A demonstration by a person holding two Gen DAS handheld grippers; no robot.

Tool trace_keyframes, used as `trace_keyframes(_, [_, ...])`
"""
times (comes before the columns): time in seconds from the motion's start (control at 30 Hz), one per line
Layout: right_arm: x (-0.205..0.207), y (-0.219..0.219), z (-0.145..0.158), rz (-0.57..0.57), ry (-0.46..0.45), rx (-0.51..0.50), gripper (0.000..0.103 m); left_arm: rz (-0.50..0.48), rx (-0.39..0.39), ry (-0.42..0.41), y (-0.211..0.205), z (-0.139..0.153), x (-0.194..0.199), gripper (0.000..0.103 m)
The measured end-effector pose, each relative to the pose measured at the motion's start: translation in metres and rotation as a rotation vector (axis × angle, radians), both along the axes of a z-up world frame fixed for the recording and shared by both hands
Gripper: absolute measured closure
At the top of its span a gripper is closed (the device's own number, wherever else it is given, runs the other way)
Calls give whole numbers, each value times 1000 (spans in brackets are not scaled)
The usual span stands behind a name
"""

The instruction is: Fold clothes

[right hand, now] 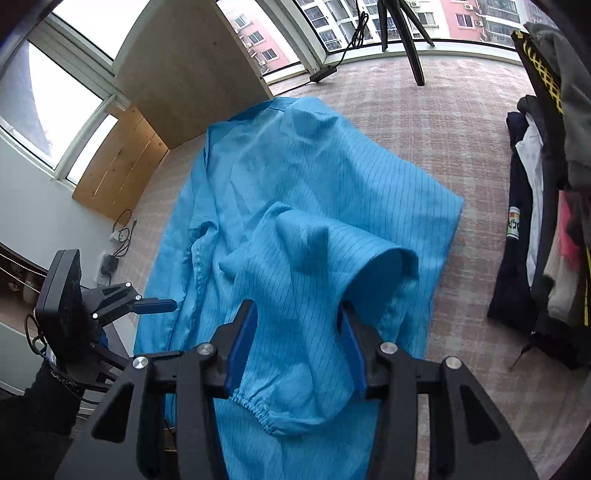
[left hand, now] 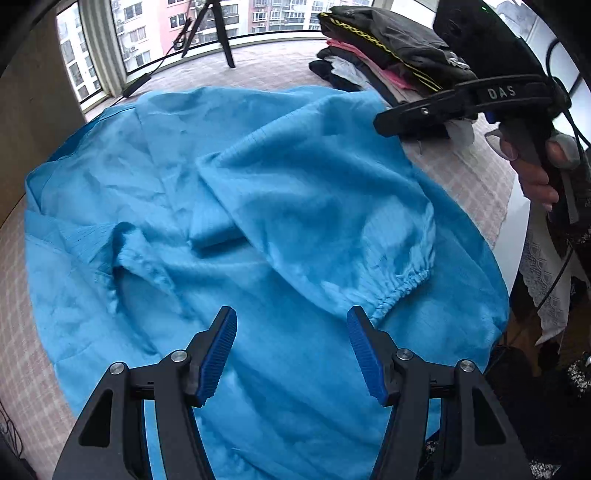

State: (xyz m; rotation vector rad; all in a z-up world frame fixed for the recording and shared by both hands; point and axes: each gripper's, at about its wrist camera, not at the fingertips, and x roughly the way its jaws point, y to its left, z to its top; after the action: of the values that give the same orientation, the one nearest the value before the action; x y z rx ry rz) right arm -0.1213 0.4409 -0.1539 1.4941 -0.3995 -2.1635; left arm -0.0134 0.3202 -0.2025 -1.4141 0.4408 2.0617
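A blue striped coat (left hand: 258, 206) lies spread on the checked table cloth; it also shows in the right wrist view (right hand: 325, 177). One sleeve with an elastic cuff (left hand: 402, 288) is folded across the body. My left gripper (left hand: 291, 332) is open and empty, hovering above the coat's lower part. My right gripper (right hand: 299, 325) is open above the folded sleeve (right hand: 314, 266), with the cuff (right hand: 258, 410) below it. The right gripper also shows in the left wrist view (left hand: 391, 118), held above the coat's right edge. The left gripper shows in the right wrist view (right hand: 162, 304) at the coat's left edge.
A stack of folded clothes (left hand: 391, 48) stands at the far right of the table, also seen in the right wrist view (right hand: 546, 206). A tripod (right hand: 406, 33) stands by the windows. A wooden cabinet (right hand: 184, 74) is at the far left. Table edge (left hand: 517, 206) runs on the right.
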Motion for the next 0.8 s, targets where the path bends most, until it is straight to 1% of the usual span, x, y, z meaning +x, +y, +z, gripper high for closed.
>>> trace_keyframes(0.07, [0, 9, -8, -15, -28, 4, 59, -90, -27, 33, 34, -8, 13, 43])
trace_keyframes(0.13, [1, 17, -12, -22, -41, 6, 59, -169, -76, 76, 61, -16, 21, 43])
trace_keyframes(0.2, [5, 21, -10, -12, -36, -8, 59, -218, -117, 87, 79, -28, 23, 43])
trace_keyframes(0.27, [9, 27, -5, -8, -25, -17, 59, -235, -148, 83, 89, -40, 19, 43])
trace_keyframes(0.3, [12, 31, -2, -9, -16, -21, 59, -232, -130, 71, 90, -41, 17, 46])
trace_keyframes(0.33, [14, 34, 0, -10, -7, -25, 59, -221, -96, 39, 88, -40, 14, 63])
trace_keyframes(0.37, [17, 39, 3, -14, 1, -31, 59, -204, -60, -15, 86, -39, 11, 91])
trace_keyframes(0.4, [21, 44, 5, -19, 12, -37, 59, -176, -44, -50, 83, -37, 8, 94])
trace_keyframes(0.47, [30, 53, 9, -21, 37, -40, 59, -122, -45, -54, 74, -27, 9, 96])
trace_keyframes(0.5, [34, 54, 9, -10, 51, -22, 59, -107, -18, -80, 68, -20, 13, 96])
trace_keyframes(0.53, [38, 55, 9, 1, 65, -4, 59, -102, 25, -105, 62, -10, 19, 96])
trace_keyframes(0.6, [46, 54, 6, 19, 87, 52, 59, -112, 83, -118, 53, 10, 37, 96])
trace_keyframes(0.73, [56, 40, -11, 70, 98, 190, 59, -157, 150, -175, 46, 34, 82, 96])
trace_keyframes(0.77, [59, 38, -15, 72, 94, 212, 59, -174, 171, -198, 47, 37, 93, 96])
trace_keyframes(0.8, [62, 38, -18, 67, 86, 205, 59, -191, 192, -221, 49, 39, 104, 96])
